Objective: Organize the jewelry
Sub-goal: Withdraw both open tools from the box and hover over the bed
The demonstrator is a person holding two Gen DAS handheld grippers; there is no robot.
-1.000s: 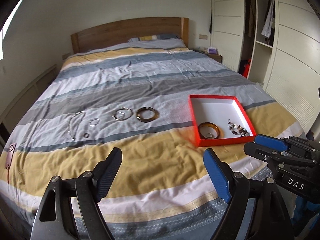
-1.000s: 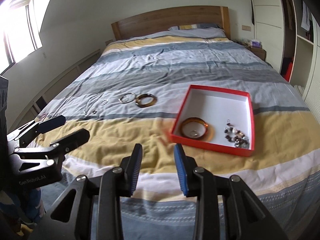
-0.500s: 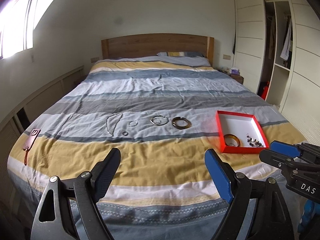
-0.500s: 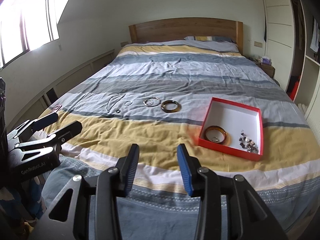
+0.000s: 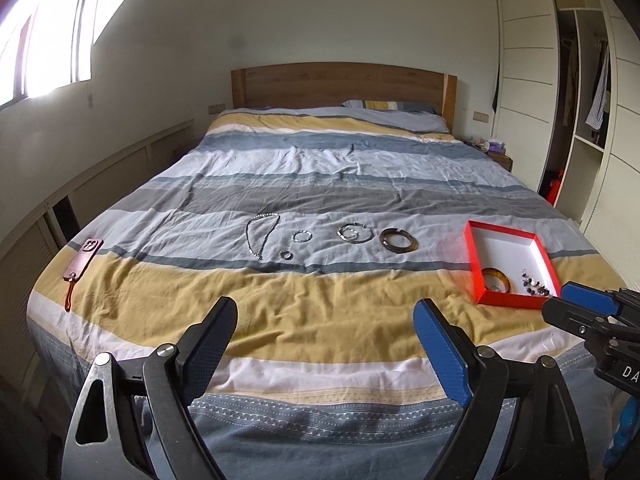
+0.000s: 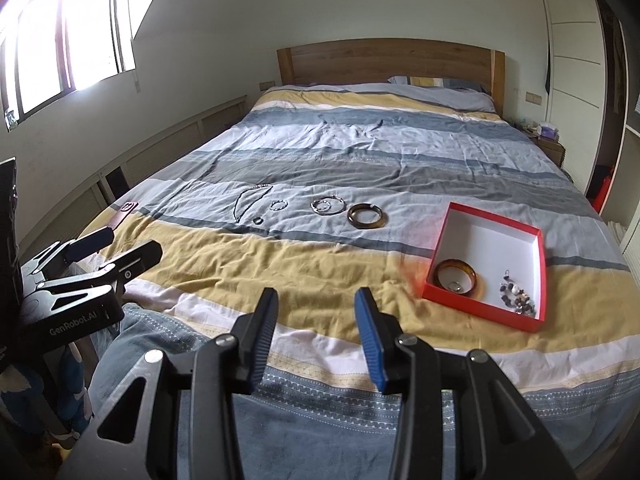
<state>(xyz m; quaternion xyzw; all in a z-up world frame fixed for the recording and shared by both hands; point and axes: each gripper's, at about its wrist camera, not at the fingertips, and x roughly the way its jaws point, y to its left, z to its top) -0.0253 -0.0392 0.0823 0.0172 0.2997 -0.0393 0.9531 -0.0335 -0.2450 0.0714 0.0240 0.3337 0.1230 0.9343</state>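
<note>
Between picks, both grippers hang empty off the bed (image 5: 320,320), left gripper (image 5: 325,346) fingers wide, right gripper (image 6: 316,330) narrower; next, reach the dark bangle (image 6: 367,216) for the red box (image 6: 484,308)

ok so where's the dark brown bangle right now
The dark brown bangle lies on the bed's pale blue stripe, at the right end of the jewelry row, beside the silver hoops and left of the red box, untouched by either gripper.
</note>
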